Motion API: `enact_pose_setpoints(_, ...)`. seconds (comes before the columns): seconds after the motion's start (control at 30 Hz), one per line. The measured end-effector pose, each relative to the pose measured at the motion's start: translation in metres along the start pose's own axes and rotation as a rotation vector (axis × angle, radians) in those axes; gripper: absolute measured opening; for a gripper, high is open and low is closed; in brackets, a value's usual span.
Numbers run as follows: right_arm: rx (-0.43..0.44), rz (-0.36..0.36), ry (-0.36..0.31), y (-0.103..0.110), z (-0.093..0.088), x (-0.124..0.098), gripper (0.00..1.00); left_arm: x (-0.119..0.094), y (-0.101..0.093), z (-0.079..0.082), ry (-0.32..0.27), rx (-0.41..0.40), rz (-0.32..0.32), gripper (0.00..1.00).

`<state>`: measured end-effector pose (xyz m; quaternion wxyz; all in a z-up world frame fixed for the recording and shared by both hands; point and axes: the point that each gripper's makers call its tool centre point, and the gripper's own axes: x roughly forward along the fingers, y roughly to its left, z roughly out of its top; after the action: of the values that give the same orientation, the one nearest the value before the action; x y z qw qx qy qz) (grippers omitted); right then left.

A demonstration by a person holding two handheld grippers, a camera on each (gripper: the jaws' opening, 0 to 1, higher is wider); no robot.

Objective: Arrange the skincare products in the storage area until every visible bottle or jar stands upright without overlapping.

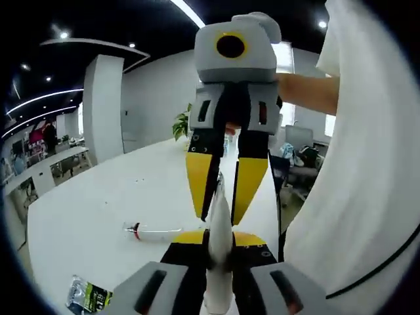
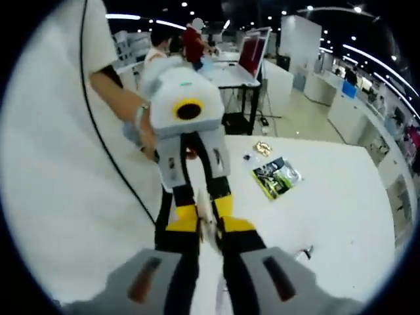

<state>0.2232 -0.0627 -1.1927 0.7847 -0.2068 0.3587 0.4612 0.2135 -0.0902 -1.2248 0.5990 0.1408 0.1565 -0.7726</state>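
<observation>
I hold a slim white tube (image 1: 219, 226) off the counter (image 1: 98, 203), pinched at both ends between my two hand-held grippers; it tapers to a thin flat end toward my right one. A clear slender tube with a red cap (image 1: 152, 231) lies flat on the counter. A green and black sachet (image 2: 276, 176) also lies flat there, well apart.
</observation>
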Motion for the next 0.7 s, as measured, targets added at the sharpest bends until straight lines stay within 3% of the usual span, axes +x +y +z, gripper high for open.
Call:
enact_pose_setpoints(0.17, 0.013, 0.009, 0.047, 0.002, -0.006, 0.005, 0.03, 0.003, 0.0, -0.008, 0.025, 0.055, -0.016, 0.11)
enact_pose_setpoints(0.43, 0.011, 0.025, 0.113, 0.007, -0.018, 0.012, 0.0, 0.013, -0.007, -0.018, 0.045, 0.026, -0.075, 0.14)
enact_pose_setpoints(0.7, -0.028, 0.012, 0.157, -0.002, -0.018, 0.016, 0.0, 0.012, 0.002, -0.021, 0.034, 0.002, -0.025, 0.17)
